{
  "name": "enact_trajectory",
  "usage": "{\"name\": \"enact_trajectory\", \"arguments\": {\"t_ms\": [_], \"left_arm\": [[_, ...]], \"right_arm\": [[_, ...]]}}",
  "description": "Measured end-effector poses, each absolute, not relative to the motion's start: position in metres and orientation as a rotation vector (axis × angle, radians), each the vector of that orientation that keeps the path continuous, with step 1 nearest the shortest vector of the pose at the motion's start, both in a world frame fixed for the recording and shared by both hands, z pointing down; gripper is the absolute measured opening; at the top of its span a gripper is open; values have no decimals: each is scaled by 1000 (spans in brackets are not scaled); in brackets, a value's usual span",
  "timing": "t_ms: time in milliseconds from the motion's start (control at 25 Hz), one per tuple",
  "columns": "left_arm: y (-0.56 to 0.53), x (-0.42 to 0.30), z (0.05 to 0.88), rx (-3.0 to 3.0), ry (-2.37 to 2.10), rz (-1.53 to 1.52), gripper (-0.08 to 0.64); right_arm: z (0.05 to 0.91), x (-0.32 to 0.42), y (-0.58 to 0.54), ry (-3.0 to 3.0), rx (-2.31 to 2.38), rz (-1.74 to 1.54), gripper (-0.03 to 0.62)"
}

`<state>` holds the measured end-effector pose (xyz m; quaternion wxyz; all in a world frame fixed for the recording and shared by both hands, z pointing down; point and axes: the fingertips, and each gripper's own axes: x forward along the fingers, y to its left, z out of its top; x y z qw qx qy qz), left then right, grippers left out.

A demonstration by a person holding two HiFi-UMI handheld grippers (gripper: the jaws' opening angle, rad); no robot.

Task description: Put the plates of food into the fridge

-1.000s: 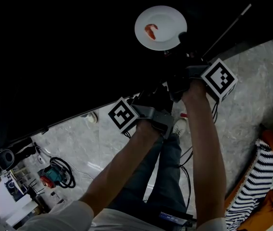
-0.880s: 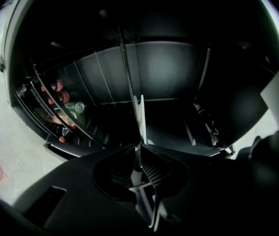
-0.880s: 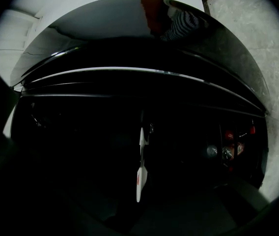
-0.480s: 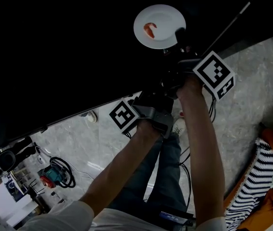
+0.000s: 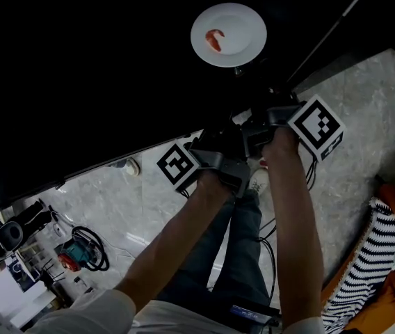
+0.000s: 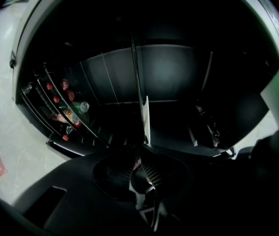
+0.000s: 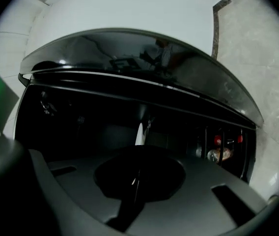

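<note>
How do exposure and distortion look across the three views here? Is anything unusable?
Head view: badly underexposed; the surface around the white plate is solid black with no detail. Left gripper view: heavy fisheye and a dim interior; only the bottles catch light. Right gripper view: fisheye bows the fridge edge, and its glossy panel shows reflections.

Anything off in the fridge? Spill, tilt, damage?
Nothing stands out. The white plate lies flat on the dark surface, red food on it, nothing spilled around it. Bottles sit in the door rack. The rest of the interior is too dark to check.
</note>
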<state>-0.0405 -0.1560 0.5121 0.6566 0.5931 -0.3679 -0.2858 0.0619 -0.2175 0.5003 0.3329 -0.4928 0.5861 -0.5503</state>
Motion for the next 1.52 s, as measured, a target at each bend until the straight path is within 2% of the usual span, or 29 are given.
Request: {"name": "enact_trajectory", "arguments": {"t_ms": [400, 1520], "left_arm": [[-154, -45, 519, 1323, -855, -647, 18], [-152, -44, 520, 1354, -864, -619, 20]], "right_arm": [[494, 12, -221, 1693, -1096, -1591, 9], [481, 9, -239, 1739, -1033, -1548, 9]]}}
